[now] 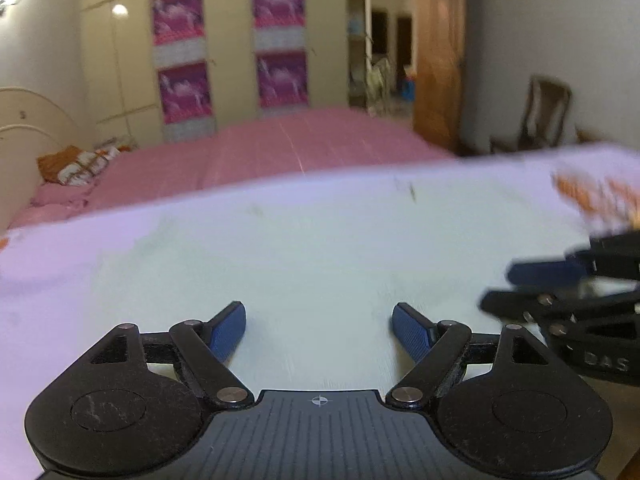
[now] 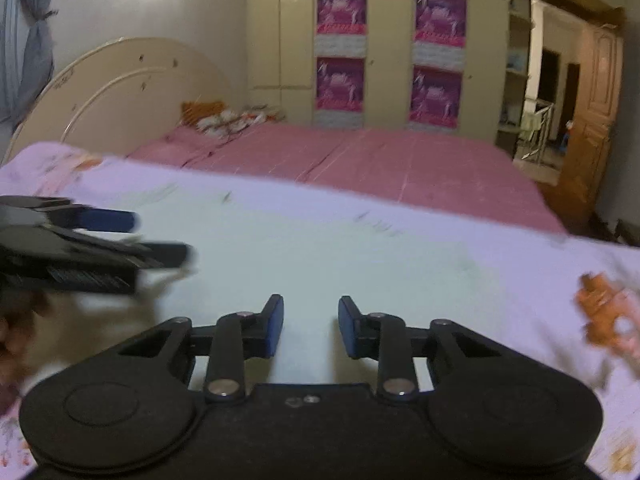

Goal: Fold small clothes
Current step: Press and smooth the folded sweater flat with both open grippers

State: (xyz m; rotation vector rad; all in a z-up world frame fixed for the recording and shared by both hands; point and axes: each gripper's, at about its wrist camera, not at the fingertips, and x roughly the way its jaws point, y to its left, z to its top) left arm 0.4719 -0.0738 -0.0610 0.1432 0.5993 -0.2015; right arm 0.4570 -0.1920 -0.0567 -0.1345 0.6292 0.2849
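Observation:
A pale whitish-green cloth [image 1: 320,248] lies flat on a lilac sheet with orange flower prints [image 1: 592,196]; blur hides whether it is a garment. My left gripper [image 1: 318,312] hovers low over it, jaws wide open, nothing between the blue pads [image 1: 228,332]. My right gripper [image 2: 311,308] is beside it over the same cloth [image 2: 360,264], jaws partly open with a clear gap and nothing between them. Each gripper shows in the other's view: the right gripper [image 1: 532,284] at the right edge, the left gripper [image 2: 160,238] at the left edge, both blurred.
A pink bed [image 2: 360,160] stretches beyond the sheet's far edge, with a cream headboard [image 2: 120,92] and orange-white bedding [image 2: 224,118]. A wardrobe with pink posters [image 1: 232,52], a wooden door [image 1: 438,64] and a chair [image 1: 544,112] stand behind. A hand [image 2: 12,340] shows at the left.

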